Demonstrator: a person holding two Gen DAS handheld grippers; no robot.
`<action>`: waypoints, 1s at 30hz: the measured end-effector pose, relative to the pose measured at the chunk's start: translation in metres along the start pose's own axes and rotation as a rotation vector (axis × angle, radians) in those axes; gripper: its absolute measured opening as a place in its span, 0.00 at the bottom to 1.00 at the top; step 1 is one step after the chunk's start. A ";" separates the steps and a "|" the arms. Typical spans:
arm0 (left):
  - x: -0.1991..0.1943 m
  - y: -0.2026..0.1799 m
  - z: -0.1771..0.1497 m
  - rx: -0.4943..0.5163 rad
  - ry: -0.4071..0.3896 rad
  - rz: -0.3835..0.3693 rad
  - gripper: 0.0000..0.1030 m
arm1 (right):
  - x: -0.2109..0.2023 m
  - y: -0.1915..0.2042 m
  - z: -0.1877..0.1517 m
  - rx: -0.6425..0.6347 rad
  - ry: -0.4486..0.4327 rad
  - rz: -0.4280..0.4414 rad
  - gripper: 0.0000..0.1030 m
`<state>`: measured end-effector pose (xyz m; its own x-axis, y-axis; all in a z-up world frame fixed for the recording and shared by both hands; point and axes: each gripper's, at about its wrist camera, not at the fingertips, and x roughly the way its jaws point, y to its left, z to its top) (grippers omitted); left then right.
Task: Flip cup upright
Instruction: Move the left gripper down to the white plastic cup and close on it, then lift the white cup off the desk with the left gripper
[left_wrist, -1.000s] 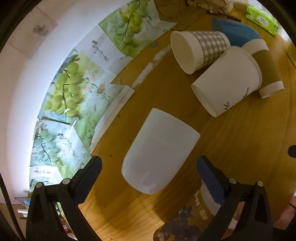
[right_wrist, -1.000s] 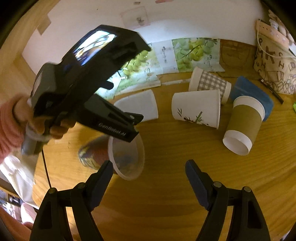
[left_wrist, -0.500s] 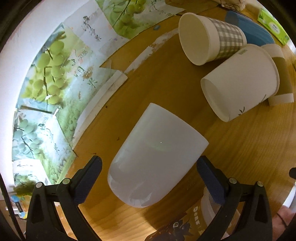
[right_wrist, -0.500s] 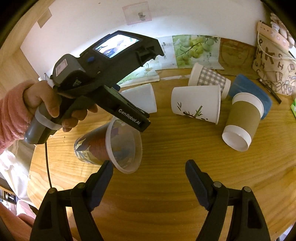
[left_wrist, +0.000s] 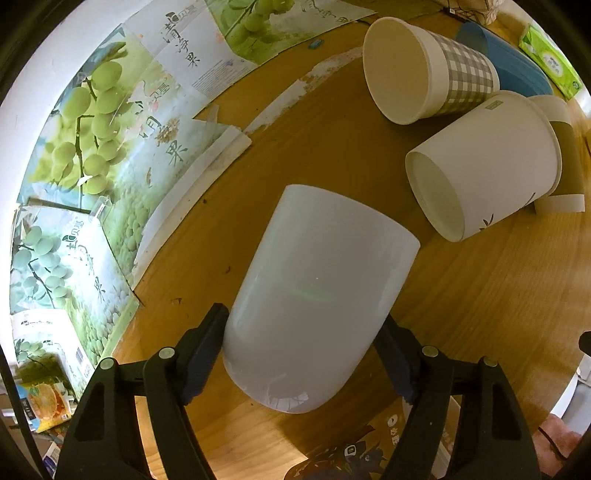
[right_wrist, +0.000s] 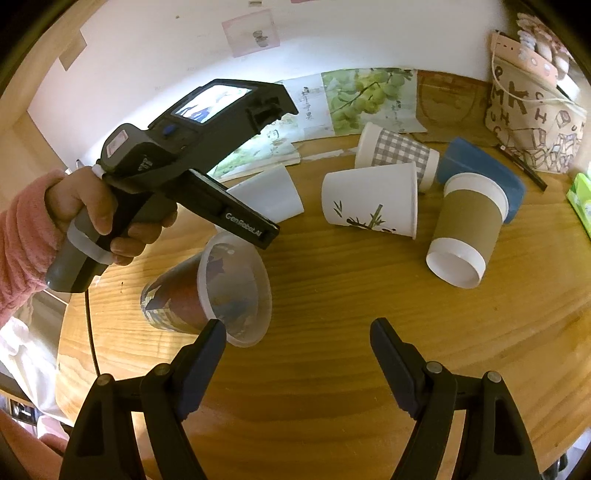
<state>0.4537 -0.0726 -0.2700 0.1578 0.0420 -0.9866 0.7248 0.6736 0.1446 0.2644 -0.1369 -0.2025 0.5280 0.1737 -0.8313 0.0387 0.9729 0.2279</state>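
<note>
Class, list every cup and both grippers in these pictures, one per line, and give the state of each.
white plastic cup: on its side, between the left gripper's fingers
left gripper: closed on that cup
right gripper: open, holding nothing
printed clear cup: on its side
checked cup: on its side
bamboo cup: on its side
brown-sleeved cup: on its side

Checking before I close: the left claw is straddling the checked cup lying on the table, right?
Not quite. The left claw is straddling the plain white cup, not the checked cup, which lies farther off near the grape posters. The left wrist view shows it. The white cup does lie on its side on the table.
</note>
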 end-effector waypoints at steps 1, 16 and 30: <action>0.001 0.002 0.000 0.001 0.001 -0.003 0.77 | -0.001 0.000 0.000 0.003 -0.001 -0.001 0.79; -0.043 -0.001 -0.005 -0.039 -0.073 0.008 0.70 | -0.020 -0.002 -0.004 0.038 -0.031 0.002 0.79; -0.114 -0.011 -0.025 -0.110 -0.167 0.079 0.65 | -0.056 0.001 -0.014 -0.026 -0.106 0.048 0.79</action>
<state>0.4111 -0.0661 -0.1614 0.3269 -0.0183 -0.9449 0.6296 0.7499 0.2033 0.2234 -0.1432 -0.1631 0.6156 0.2042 -0.7611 -0.0099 0.9678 0.2516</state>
